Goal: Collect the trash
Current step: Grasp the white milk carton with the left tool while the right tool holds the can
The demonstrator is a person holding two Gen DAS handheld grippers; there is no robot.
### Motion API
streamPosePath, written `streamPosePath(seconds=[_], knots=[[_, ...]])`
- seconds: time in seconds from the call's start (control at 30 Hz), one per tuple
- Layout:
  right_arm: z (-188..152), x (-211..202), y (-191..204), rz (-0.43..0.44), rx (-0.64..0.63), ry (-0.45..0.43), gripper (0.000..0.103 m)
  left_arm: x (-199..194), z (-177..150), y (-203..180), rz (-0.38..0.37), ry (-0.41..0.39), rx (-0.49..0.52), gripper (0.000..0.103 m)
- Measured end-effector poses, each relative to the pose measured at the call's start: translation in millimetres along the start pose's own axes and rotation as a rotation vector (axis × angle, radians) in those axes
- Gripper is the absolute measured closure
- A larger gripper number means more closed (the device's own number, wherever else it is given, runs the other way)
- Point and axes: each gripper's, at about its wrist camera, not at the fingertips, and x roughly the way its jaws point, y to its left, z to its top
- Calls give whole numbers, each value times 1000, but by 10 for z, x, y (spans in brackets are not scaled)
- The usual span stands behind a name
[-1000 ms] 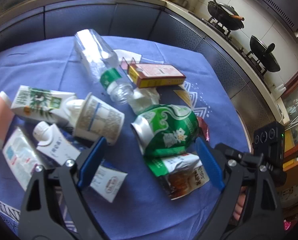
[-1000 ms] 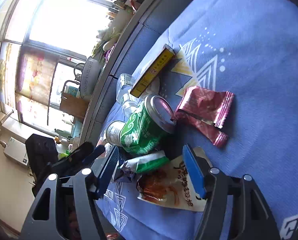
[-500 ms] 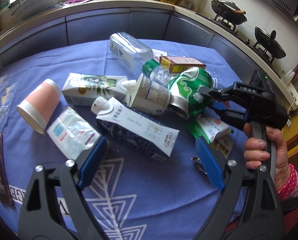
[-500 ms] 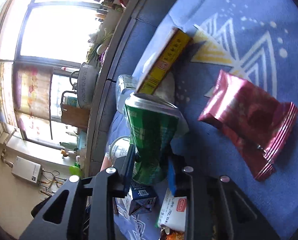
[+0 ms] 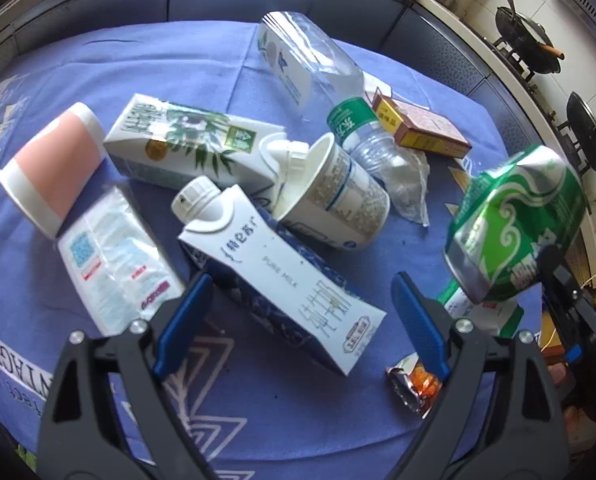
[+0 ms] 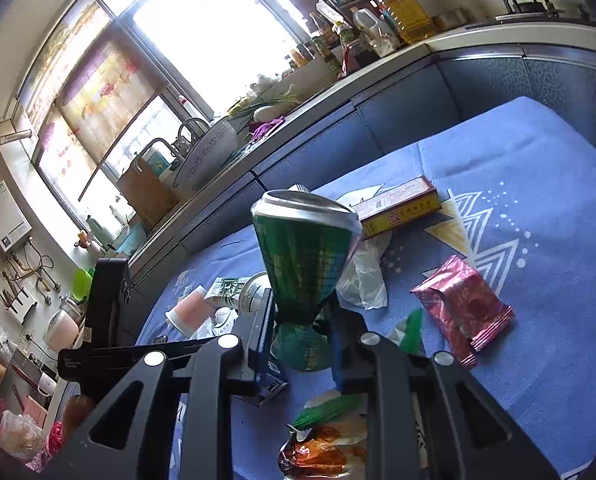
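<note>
Trash lies scattered on the blue tablecloth. My right gripper is shut on a green can, which is crushed at the waist and held upright above the table. In the left wrist view the same green can hangs at the right. My left gripper is open, its blue pads on either side of the lower end of a white milk carton without touching it. Beside that lie a leaf-printed carton, a pink paper cup, a white tub and a clear bottle.
A yellow-red box, a white pouch and an orange snack wrapper lie around. A dark red wrapper rests right of the can. A kitchen counter curves behind the table, with a wok on the stove.
The right gripper closed on the green can and raised it upright off the table. The left gripper swung over and came down closer to the white milk carton, still open.
</note>
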Motion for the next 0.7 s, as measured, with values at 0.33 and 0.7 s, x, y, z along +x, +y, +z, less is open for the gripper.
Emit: streamPosePath(seconds=[0.33,0.7], knots=[[36,-93,-74,6,-1,-28,78,365,-113,-10,16,102,-94,21],[68,-293,-282,55,45,-28,78,-295,-602,-195,-17,-53,67,49]])
